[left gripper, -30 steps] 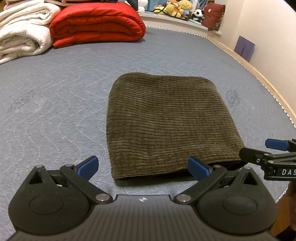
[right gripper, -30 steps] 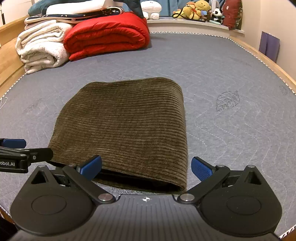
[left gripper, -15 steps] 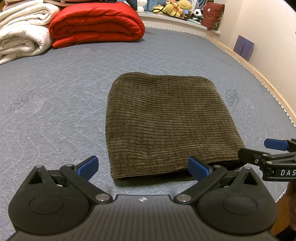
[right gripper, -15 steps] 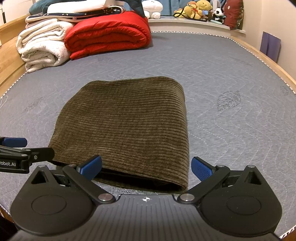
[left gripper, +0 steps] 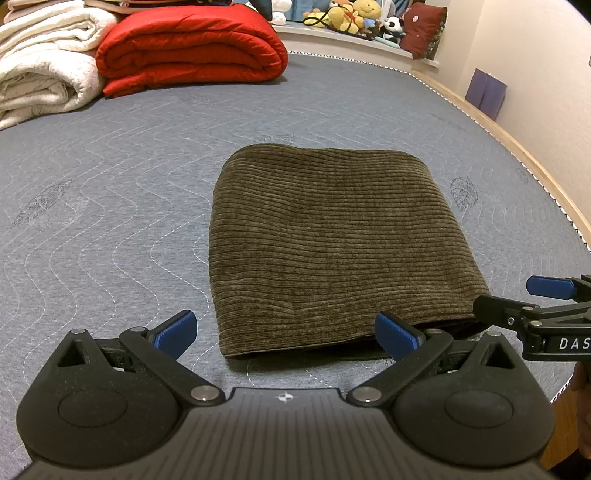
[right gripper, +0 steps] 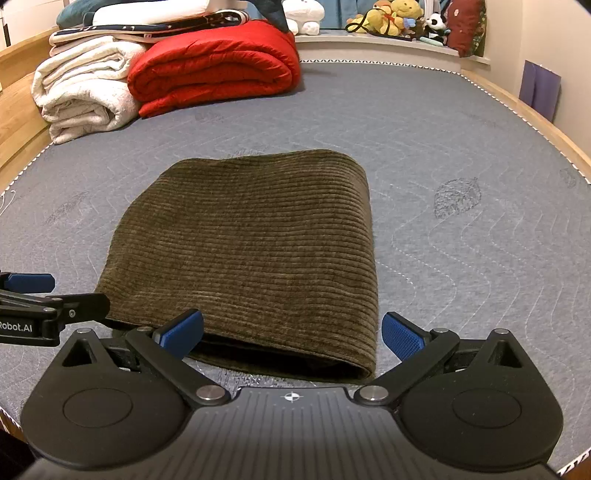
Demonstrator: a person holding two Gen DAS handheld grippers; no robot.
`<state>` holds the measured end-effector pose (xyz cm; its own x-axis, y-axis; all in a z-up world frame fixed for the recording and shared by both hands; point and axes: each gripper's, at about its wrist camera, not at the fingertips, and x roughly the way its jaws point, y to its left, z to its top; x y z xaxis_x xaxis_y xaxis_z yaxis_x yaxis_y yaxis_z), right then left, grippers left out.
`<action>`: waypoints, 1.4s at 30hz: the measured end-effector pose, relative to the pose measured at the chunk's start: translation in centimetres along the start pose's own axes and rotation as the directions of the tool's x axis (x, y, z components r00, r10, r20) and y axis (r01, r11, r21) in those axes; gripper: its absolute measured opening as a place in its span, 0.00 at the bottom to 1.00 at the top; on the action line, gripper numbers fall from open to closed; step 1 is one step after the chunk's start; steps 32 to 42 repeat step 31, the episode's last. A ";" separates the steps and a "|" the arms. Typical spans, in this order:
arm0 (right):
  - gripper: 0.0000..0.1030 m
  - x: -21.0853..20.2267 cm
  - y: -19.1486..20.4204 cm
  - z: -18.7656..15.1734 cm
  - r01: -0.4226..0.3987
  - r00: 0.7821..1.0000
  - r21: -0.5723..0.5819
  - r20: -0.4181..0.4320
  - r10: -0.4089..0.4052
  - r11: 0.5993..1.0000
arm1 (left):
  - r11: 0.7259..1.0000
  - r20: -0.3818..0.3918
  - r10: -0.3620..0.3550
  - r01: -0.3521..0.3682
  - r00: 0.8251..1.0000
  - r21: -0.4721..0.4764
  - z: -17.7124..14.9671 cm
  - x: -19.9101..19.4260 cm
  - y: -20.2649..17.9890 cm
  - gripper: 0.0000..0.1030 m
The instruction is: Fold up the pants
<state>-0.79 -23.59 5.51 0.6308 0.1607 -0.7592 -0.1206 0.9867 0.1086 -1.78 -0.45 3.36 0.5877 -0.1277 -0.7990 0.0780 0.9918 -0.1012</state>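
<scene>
The olive-brown corduroy pants [left gripper: 332,243] lie folded into a flat rectangle on the grey quilted mattress [left gripper: 110,206]; they also show in the right wrist view [right gripper: 251,251]. My left gripper [left gripper: 284,330] is open and empty, just short of the fold's near left edge. My right gripper [right gripper: 291,332] is open and empty, just short of the near right edge. Each gripper shows at the side of the other's view, the right one in the left wrist view [left gripper: 532,310] and the left one in the right wrist view [right gripper: 44,299].
A rolled red quilt [left gripper: 192,44] and folded white blankets [left gripper: 40,70] lie at the far left of the mattress. Plush toys [left gripper: 351,16] line the shelf behind. A wooden bed frame [left gripper: 517,155] runs along the right edge, by the wall.
Both grippers have barely moved; the views drift slightly and the pants stay still. Both stay open.
</scene>
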 end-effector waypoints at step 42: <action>0.99 0.0 0.3 -0.1 0.006 1.000 -0.005 -0.008 -0.006 1.000 | 0.999 0.032 -0.024 0.022 0.999 0.037 -0.1 -0.6 -0.3 1.00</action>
